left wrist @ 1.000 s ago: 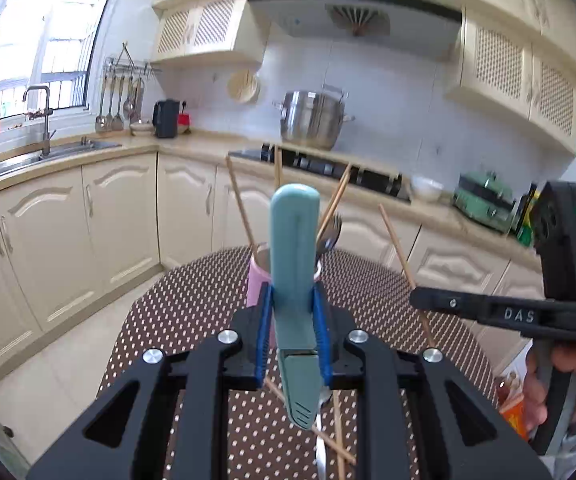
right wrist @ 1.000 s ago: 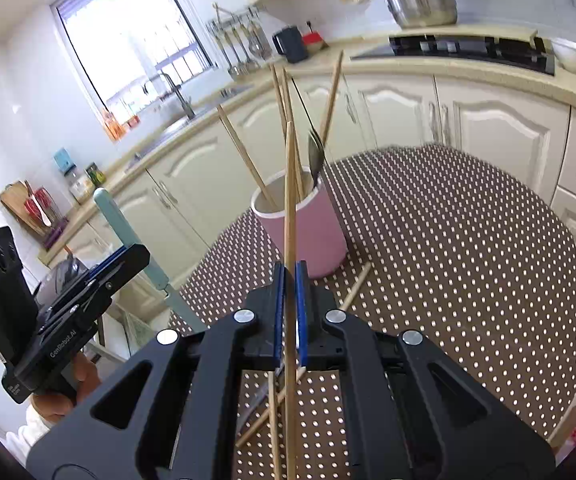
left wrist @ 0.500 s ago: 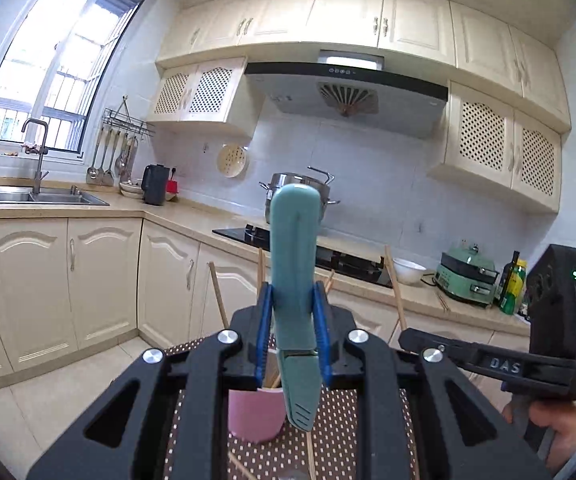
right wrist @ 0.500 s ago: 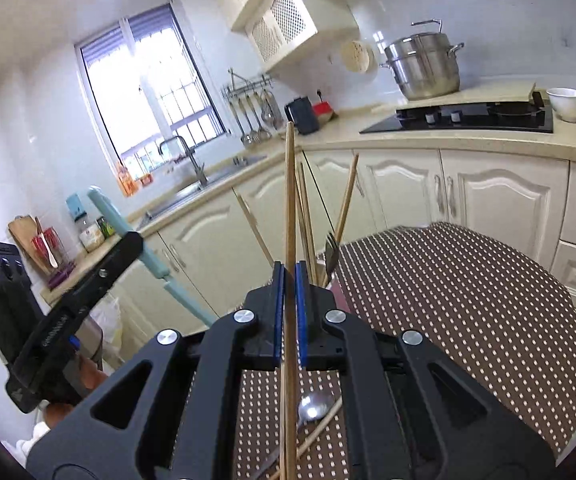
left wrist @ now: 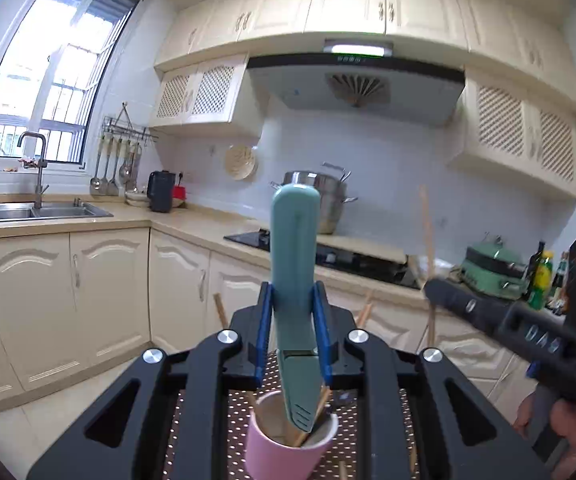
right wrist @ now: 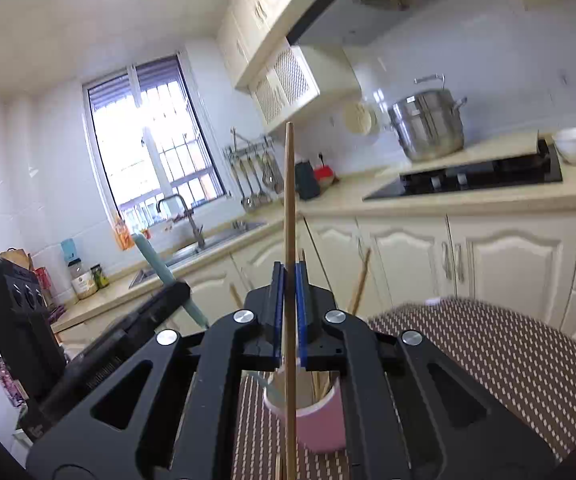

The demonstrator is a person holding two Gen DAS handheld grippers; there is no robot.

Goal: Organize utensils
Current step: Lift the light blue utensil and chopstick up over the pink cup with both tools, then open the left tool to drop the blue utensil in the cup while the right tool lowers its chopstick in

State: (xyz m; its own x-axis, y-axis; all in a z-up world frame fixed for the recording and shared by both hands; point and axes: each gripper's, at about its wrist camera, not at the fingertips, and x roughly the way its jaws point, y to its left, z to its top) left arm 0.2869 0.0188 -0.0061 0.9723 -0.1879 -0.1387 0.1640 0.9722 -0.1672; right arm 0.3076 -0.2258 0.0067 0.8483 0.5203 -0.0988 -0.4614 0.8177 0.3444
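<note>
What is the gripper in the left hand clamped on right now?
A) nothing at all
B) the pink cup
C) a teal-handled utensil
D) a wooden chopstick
C: in the left wrist view the left gripper has its blue pads pressed on both sides of the teal-handled utensil, whose lower end hangs over the pink cup.
</note>
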